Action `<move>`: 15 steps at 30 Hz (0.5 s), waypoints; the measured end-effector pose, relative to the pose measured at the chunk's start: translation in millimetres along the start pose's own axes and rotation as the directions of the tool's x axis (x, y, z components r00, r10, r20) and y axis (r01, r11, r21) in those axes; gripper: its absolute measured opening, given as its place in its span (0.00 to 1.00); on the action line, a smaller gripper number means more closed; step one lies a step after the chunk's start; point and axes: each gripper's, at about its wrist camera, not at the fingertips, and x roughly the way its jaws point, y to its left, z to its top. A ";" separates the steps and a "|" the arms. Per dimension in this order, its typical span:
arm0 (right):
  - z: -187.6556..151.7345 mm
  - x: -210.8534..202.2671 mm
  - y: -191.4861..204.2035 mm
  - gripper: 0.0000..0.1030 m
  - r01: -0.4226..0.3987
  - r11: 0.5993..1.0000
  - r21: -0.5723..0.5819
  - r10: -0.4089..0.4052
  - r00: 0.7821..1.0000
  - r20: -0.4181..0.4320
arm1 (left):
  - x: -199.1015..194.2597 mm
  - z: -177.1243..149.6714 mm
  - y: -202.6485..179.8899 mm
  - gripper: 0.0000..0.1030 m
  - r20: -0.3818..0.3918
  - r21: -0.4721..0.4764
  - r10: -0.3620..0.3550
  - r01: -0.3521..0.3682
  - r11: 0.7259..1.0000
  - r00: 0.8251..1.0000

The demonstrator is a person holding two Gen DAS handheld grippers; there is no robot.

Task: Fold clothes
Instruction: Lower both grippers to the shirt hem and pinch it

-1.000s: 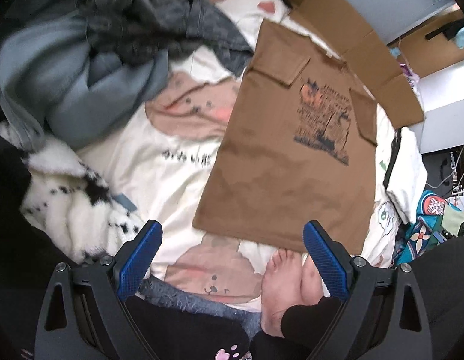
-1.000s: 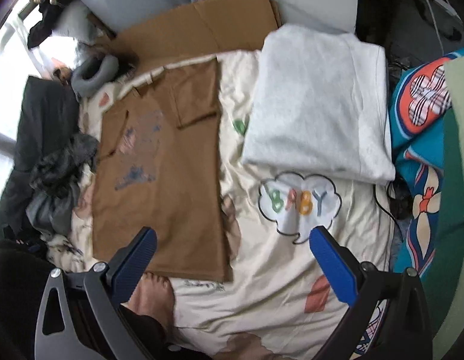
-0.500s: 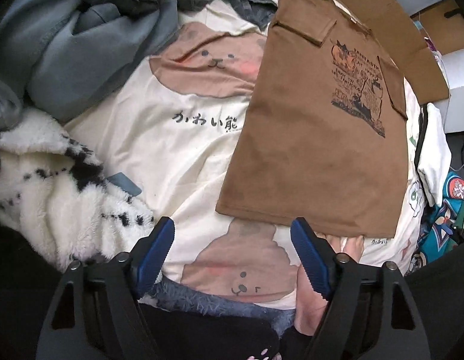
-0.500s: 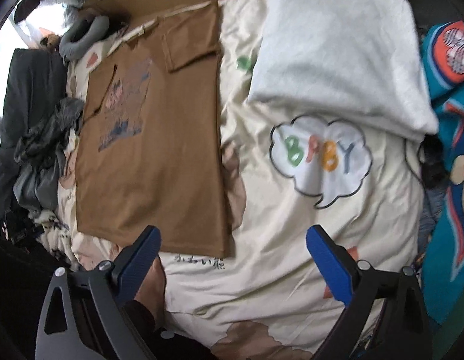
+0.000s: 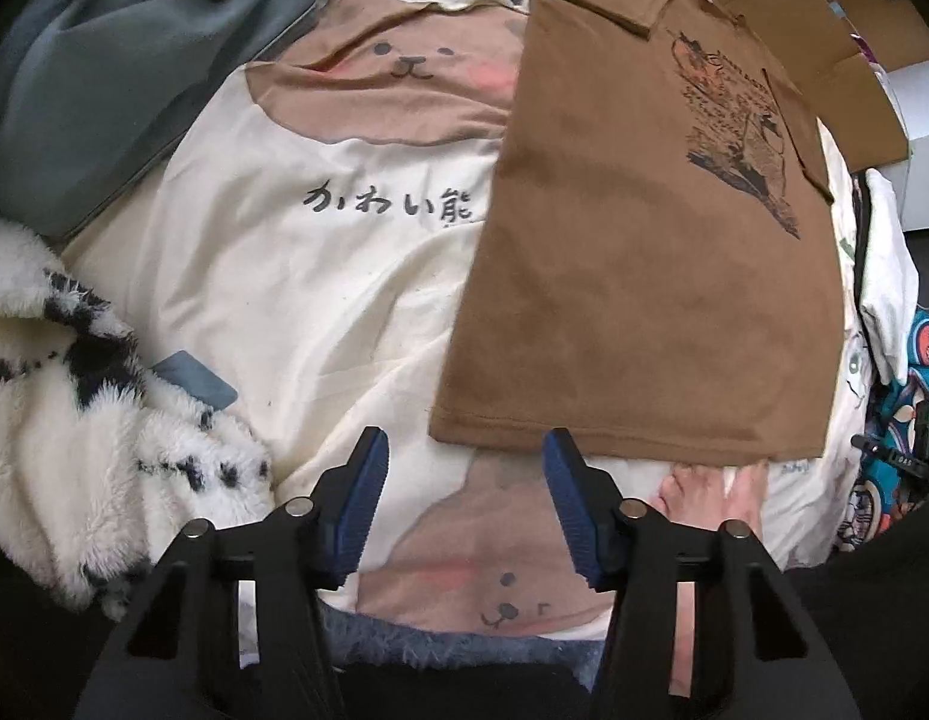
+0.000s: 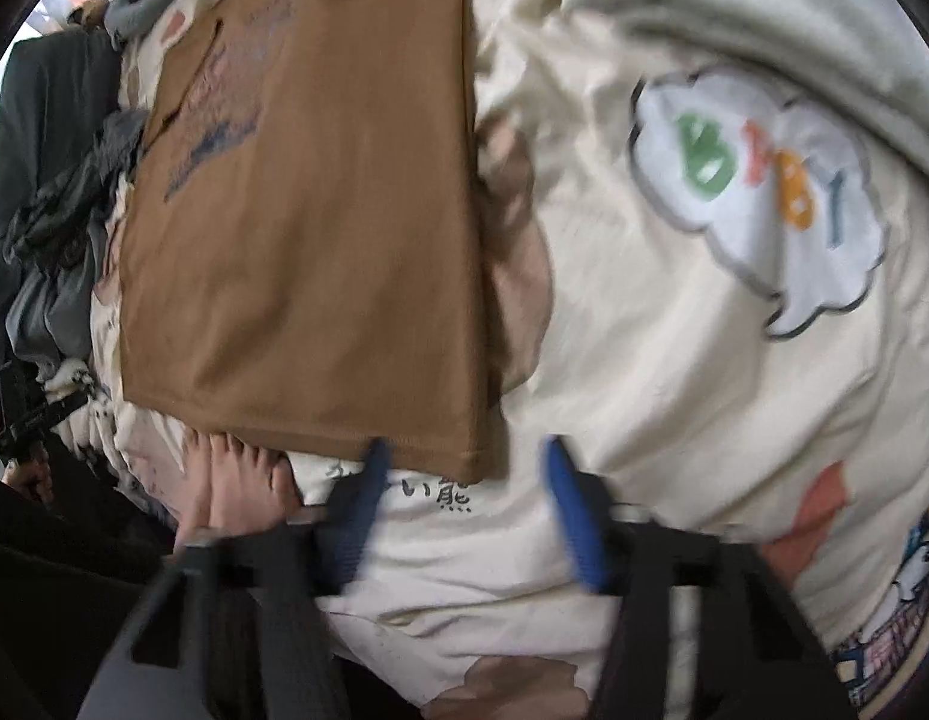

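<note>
Lying flat, brown shirt (image 5: 644, 276) hem corners between both closing jaws

Looked like a lived-in bedroom at home. Cream bedding (image 5: 320, 300) printed with cartoon bears and Japanese script, spread across most of both views. Heaped unfolded clothes at 11 o'clock (image 5: 104, 96), a fluffy black-and-white fleece (image 5: 74, 432) at 9 o'clock. Bare feet (image 5: 710, 492) resting on the bedding at 5 o'clock. Flattened cardboard (image 5: 824, 60) at 1 o'clock. A "BABY" cloud print (image 6: 758, 192) and a grey pillow (image 6: 734, 0) at 2 o'clock in the right view.
</note>
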 end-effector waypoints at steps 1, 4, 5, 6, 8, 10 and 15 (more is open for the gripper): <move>-0.6 8.1 -0.3 0.30 -0.005 1.000 0.006 0.005 1.000 -0.018 | 3.3 0.8 1.8 0.52 -0.001 -0.004 0.000 0.000 1.000 1.000; -8.4 18.8 2.5 0.30 0.044 0.989 0.143 -0.046 0.999 0.007 | 13.0 2.8 4.3 0.52 -0.012 -0.006 0.003 -0.003 1.000 1.000; -9.8 23.1 1.7 0.29 0.045 0.986 0.158 -0.047 0.999 0.006 | 15.9 3.1 4.4 0.52 -0.014 -0.004 0.003 -0.003 1.000 1.000; -10.9 28.0 0.5 0.29 0.042 0.986 0.160 -0.043 0.999 0.002 | 19.3 3.2 4.2 0.52 -0.018 -0.001 0.002 -0.002 1.000 1.000; -11.2 34.7 -0.1 0.29 0.058 0.986 0.156 -0.057 0.998 -0.008 | 26.4 3.0 3.6 0.52 -0.027 0.000 0.001 -0.001 1.000 1.000; -10.7 40.3 -0.4 0.23 0.066 0.986 0.152 -0.064 0.998 -0.018 | 33.4 2.7 3.1 0.52 -0.035 0.001 0.002 -0.002 1.000 0.999; -7.8 49.7 1.0 0.18 0.076 0.987 0.142 -0.074 0.997 -0.024 | 48.1 3.6 2.6 0.52 -0.042 0.007 0.009 -0.009 1.000 0.999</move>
